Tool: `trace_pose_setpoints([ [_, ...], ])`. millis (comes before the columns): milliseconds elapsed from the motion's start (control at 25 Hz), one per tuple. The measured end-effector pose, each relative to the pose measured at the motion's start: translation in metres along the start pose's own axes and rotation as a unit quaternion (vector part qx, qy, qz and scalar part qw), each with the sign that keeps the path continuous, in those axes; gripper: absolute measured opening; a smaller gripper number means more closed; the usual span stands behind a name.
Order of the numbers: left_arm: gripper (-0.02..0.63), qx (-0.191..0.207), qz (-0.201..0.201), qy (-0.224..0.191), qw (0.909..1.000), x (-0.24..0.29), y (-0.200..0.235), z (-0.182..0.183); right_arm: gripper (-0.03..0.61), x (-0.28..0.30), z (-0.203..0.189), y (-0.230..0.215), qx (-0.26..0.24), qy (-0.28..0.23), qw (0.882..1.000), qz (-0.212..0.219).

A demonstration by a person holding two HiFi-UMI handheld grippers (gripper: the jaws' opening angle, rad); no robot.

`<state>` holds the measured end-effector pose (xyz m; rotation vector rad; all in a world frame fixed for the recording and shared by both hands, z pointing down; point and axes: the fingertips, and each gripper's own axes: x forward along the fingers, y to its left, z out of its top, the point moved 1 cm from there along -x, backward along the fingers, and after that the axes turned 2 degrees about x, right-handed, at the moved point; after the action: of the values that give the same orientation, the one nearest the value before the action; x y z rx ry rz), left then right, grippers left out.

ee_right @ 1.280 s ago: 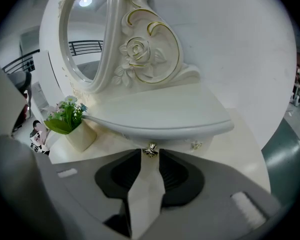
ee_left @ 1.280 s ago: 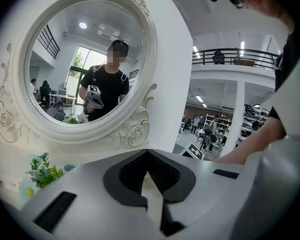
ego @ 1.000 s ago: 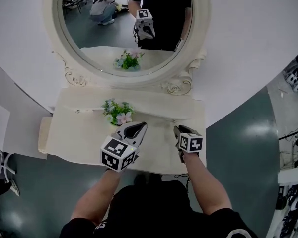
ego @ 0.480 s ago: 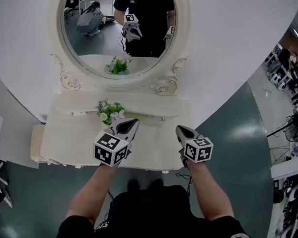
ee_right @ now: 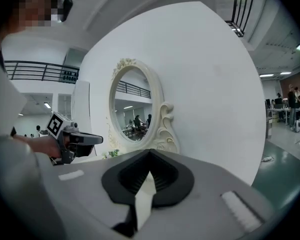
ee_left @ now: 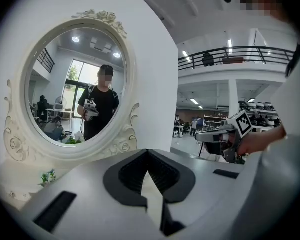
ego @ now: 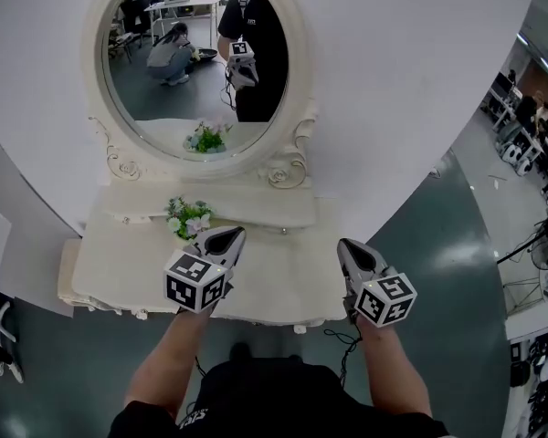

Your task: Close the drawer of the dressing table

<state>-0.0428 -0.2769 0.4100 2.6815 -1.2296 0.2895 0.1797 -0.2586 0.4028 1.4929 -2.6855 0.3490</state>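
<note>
The cream dressing table (ego: 283,281) stands against a white curved wall under an oval mirror (ego: 196,62). Its front edge reads as one flush line, with small knobs (ego: 297,328) peeking out below it. My left gripper (ego: 230,235) hovers over the tabletop near the flowers (ego: 187,217), jaws shut and empty. My right gripper (ego: 345,245) hangs above the table's right end, shut on nothing. The left gripper (ee_left: 147,153) faces the mirror (ee_left: 75,89) and sees the right gripper (ee_left: 202,136) beside it. The right gripper (ee_right: 150,154) points at the mirror's frame (ee_right: 165,124).
A raised back shelf (ego: 256,210) with small knobs runs under the mirror. Dark green floor (ego: 457,235) lies to the right, with workbenches and people (ego: 521,126) far off. The mirror reflects a standing person and a crouching one.
My right gripper has risen from the table's front edge and drifted right. The left gripper lifted a little. The table now sits further left in the head view.
</note>
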Motion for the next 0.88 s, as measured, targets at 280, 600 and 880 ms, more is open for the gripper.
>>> trace_pose_setpoints([
  [280, 0.005, 0.008, 0.018, -0.014, 0.9997, 0.012, -0.036, 0.014, 0.009, -0.073, 0.015, -0.032, 0.004, -0.044, 0.999, -0.009],
  [600, 0.005, 0.012, 0.017, -0.014, 0.9997, 0.025, -0.056, 0.016, 0.009, -0.099, 0.003, -0.053, 0.022, -0.058, 0.998, -0.024],
  [880, 0.005, 0.016, 0.013, -0.020, 0.9996, 0.031, -0.066, 0.024, 0.009, -0.088, 0.015, -0.047, 0.003, -0.069, 0.998, -0.012],
])
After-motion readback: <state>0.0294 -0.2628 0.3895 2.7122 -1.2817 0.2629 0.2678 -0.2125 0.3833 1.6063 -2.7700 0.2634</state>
